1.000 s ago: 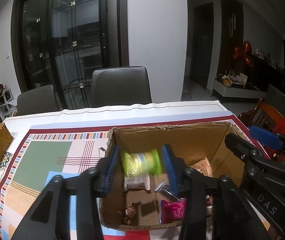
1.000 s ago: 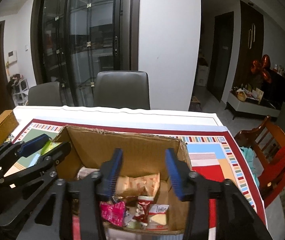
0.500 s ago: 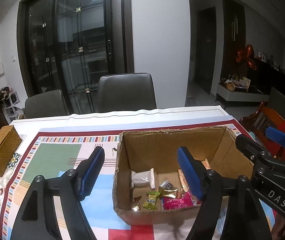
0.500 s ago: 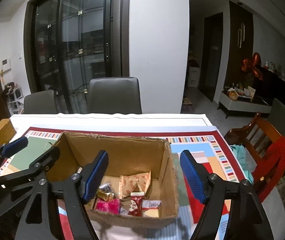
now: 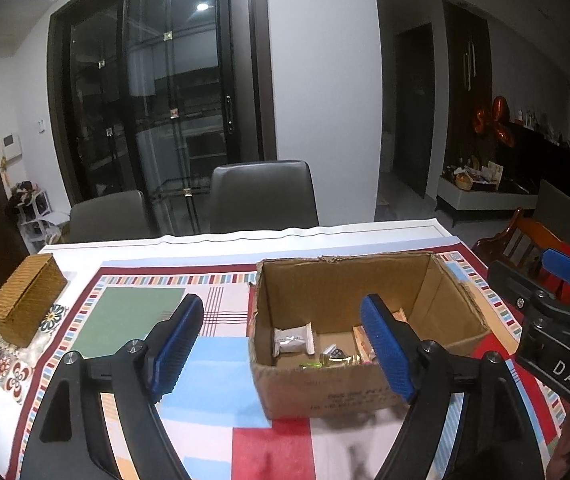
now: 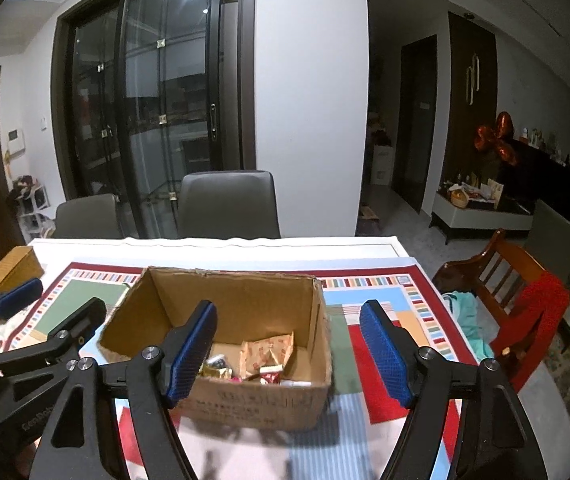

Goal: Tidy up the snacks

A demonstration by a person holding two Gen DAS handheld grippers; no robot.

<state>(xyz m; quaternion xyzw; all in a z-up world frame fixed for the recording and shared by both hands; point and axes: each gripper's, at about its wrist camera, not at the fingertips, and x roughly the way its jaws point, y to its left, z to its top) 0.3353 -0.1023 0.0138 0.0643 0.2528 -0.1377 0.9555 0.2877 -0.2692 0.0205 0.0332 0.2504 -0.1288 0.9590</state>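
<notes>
Both grippers pulled back from cardboard box (image 5: 325, 384), left fingers (image 5: 177, 340) opening, right fingers (image 6: 381, 356) apart, empty.

Black hand-held gripper (image 5: 285, 350), blue ribbed pads (image 5: 385, 354), silver screws.

box (image 5: 325, 392): brown cardboard | fingers (image 5: 385, 344): blue, ribbed | tablecloth (image 5: 133, 312): red border, striped trim, green, blue blocks | basket (image 5: 25, 300): tan woven
</notes>
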